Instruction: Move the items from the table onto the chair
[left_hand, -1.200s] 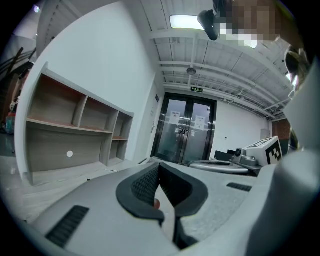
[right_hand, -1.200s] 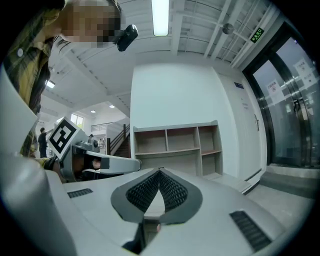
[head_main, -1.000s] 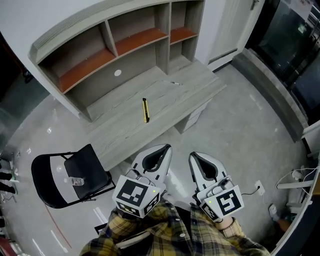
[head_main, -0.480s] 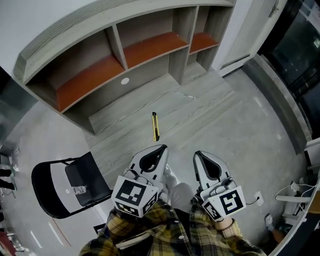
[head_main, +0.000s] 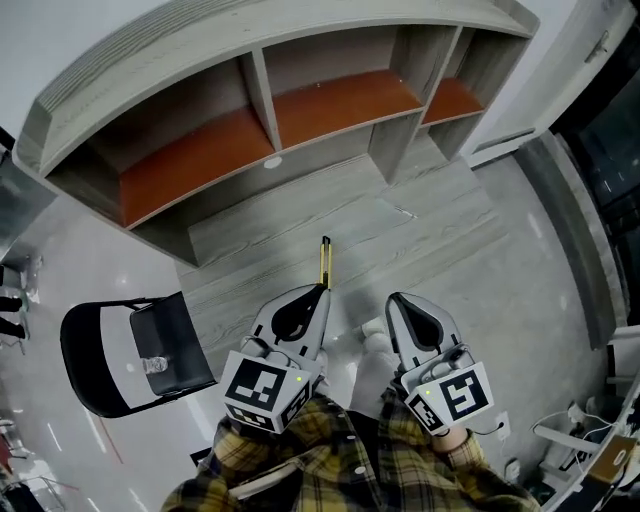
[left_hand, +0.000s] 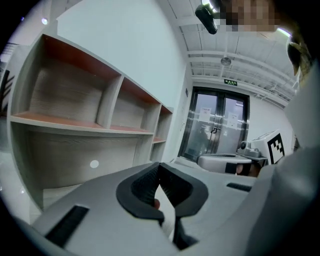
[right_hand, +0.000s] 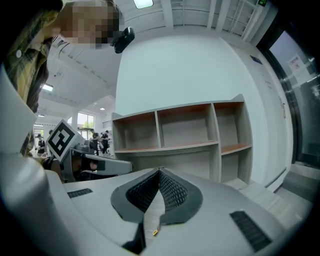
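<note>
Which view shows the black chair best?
The head view: the black chair stands whole on the floor left of the table. Neither gripper view shows it; both look toward the shelves.

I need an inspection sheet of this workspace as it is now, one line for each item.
Surface: grey wooden table, with a shelf unit at its back.
Job's things: yellow utility knife on the table; black chair to the left, with a small item on its seat.
Clutter: one thin thing on the table, too small to tell.
Grippers: left hand-held gripper and right hand-held gripper both shut, holding nothing.
Cables: white cables on the floor, lower right.
Surroundings: glossy floor, white wall.
</note>
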